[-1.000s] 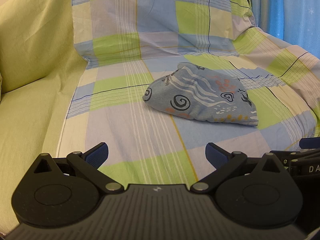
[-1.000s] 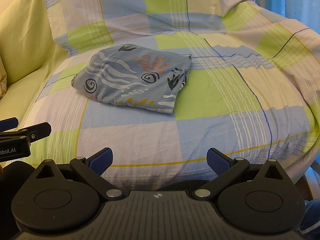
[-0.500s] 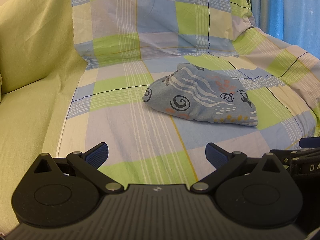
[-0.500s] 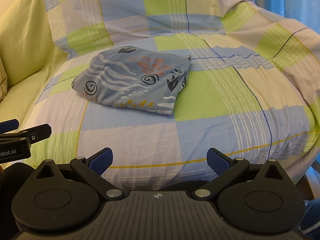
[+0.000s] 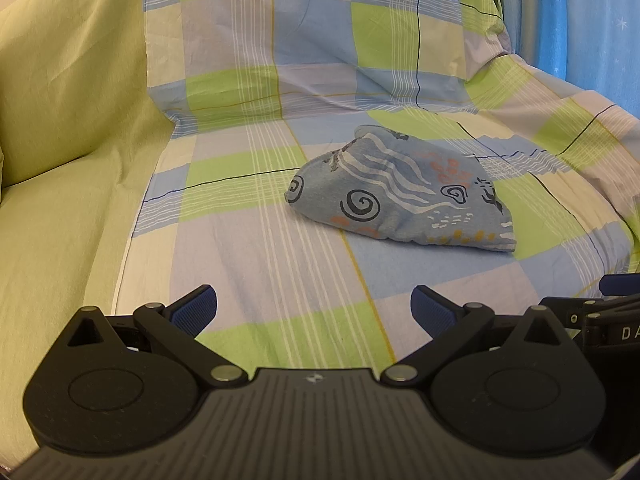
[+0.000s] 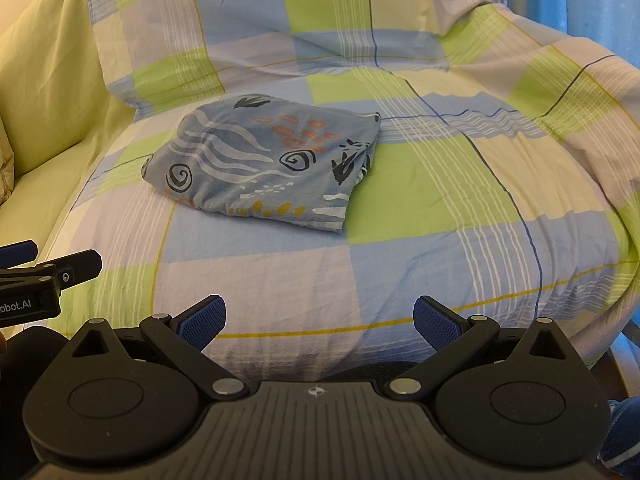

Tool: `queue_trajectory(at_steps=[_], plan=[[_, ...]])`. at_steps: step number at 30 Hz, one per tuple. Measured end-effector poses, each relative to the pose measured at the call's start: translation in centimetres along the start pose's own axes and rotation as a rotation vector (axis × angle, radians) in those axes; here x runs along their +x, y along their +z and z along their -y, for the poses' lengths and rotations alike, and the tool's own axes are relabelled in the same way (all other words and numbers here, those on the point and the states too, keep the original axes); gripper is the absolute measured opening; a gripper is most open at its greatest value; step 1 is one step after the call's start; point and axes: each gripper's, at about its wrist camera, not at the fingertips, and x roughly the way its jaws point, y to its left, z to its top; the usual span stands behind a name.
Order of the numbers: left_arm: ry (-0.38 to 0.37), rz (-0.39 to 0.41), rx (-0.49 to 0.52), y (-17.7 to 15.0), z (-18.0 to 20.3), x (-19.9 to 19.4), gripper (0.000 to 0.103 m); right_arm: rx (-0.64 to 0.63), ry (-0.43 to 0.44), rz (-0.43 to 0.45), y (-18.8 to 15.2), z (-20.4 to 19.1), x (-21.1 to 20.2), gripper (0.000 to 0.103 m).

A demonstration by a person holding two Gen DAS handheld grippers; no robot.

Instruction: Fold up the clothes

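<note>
Garment: your blue patterned cloth lies folded into a compact packet at centre frame in the left view, left of centre in the right view, resting on the checked bedsheet.
Left tongs: spread apart, empty, low at the bottom of the frame and well short of the packet.
Right tongs: also spread apart and empty, low in their frame, near the front edge of the bed.
Step in hand: judging by the tidy packet, the fold looks finished or nearly so; you seem to be checking it.
Doing it well: if you press or square it, come in from the near side, where the folded edge runs; the layered open edges show at the packet's right end, so avoid catching them.
Edges: the sheet drops off at the lower right of the right view; the plain green cover rises at the left.
Open room: bare sheet lies all around the packet, widest between it and your tongs.
</note>
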Motion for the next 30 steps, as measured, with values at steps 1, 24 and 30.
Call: queue_trajectory(at_steps=[1, 24, 30], plan=[[-0.001, -0.001, 0.000, 0.0, 0.0, 0.0, 0.102, 0.000, -0.001, 0.000, 0.0, 0.0, 0.1, 0.103], [-0.176, 0.009, 0.212, 9.3, -0.8, 10.9, 0.083, -0.387, 0.129, 0.090, 12.9, 1.3, 9.3, 0.094], [-0.284, 0.021, 0.259, 11.3, 1.0, 14.5, 0.075, -0.439, 0.152, 0.059, 15.1, 1.8, 14.0, 0.095]])
